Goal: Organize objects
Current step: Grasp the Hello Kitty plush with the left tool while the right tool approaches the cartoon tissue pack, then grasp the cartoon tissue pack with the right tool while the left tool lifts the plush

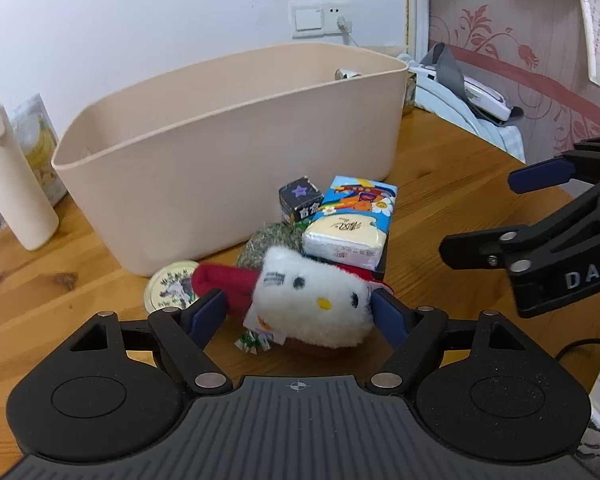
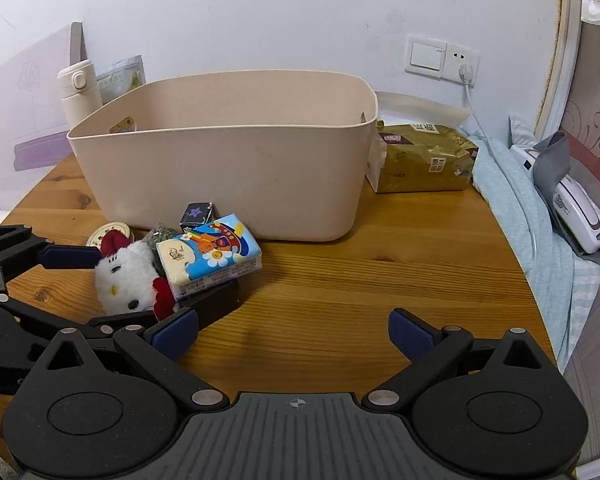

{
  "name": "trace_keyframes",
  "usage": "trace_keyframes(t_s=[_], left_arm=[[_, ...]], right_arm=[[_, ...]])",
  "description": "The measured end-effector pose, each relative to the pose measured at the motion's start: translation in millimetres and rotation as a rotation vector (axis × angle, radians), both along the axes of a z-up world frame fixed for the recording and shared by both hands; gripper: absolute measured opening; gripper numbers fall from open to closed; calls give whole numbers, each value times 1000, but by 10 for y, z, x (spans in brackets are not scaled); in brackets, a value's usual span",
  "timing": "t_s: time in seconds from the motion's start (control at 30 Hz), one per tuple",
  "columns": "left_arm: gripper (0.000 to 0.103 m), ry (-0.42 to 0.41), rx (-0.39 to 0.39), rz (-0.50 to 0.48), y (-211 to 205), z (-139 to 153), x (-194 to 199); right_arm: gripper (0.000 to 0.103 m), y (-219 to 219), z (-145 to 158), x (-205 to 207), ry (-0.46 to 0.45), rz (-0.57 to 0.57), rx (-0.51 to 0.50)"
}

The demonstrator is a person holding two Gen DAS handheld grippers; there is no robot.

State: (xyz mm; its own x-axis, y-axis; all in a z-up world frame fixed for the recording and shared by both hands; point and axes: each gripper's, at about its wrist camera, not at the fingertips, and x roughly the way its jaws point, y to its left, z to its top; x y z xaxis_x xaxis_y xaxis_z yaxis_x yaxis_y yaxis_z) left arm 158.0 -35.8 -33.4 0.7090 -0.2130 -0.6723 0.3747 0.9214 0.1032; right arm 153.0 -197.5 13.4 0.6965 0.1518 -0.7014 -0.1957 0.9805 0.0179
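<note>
A white plush cat toy (image 1: 312, 300) with red trim lies on the wooden table (image 1: 440, 184), in front of a beige plastic bin (image 1: 228, 152). My left gripper (image 1: 300, 314) is open, one finger on each side of the toy. Behind the toy lie a colourful tissue pack (image 1: 352, 224), a black cube with a purple star (image 1: 300, 202), a green lump (image 1: 268, 244) and a round tin lid (image 1: 172, 290). My right gripper (image 2: 294, 334) is open over bare table, to the right of the pile. The right wrist view shows the toy (image 2: 126, 280), tissue pack (image 2: 210, 254) and bin (image 2: 228, 168).
A white flask (image 1: 12, 180) and a snack bag (image 1: 40, 140) stand left of the bin. A gold packet (image 2: 424, 160) lies to its right. A light blue cloth (image 2: 512, 200) carrying a white device (image 2: 576, 212) covers the table's right edge.
</note>
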Motion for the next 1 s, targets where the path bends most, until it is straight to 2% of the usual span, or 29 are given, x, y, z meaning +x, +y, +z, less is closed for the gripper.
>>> trace_keyframes(t_s=[0.13,0.23,0.5,0.6,0.67,0.9,1.0], left_arm=[[81,-45,39,-21,-59,29,-47],[81,-28,45,-28,-87,-7,-17],[81,10,4,-30,-108,-70,39],[73,3,-2,-31,-84,-73,49],[63,2,-5,-33,-52,-65,52],[60,23,-38,28,174,20,53],[60,5,-35,60,297,82,28]], right_arm=[[103,12,-18,18,6,4,4],[103,19,-27,17,9,8,5],[103,-25,-33,19,17,-7,7],[103,-33,-28,13,16,-11,7],[103,-29,-24,16,15,-13,8],[103,29,-47,56,18,-2,22],[103,63,-46,76,14,9,26]])
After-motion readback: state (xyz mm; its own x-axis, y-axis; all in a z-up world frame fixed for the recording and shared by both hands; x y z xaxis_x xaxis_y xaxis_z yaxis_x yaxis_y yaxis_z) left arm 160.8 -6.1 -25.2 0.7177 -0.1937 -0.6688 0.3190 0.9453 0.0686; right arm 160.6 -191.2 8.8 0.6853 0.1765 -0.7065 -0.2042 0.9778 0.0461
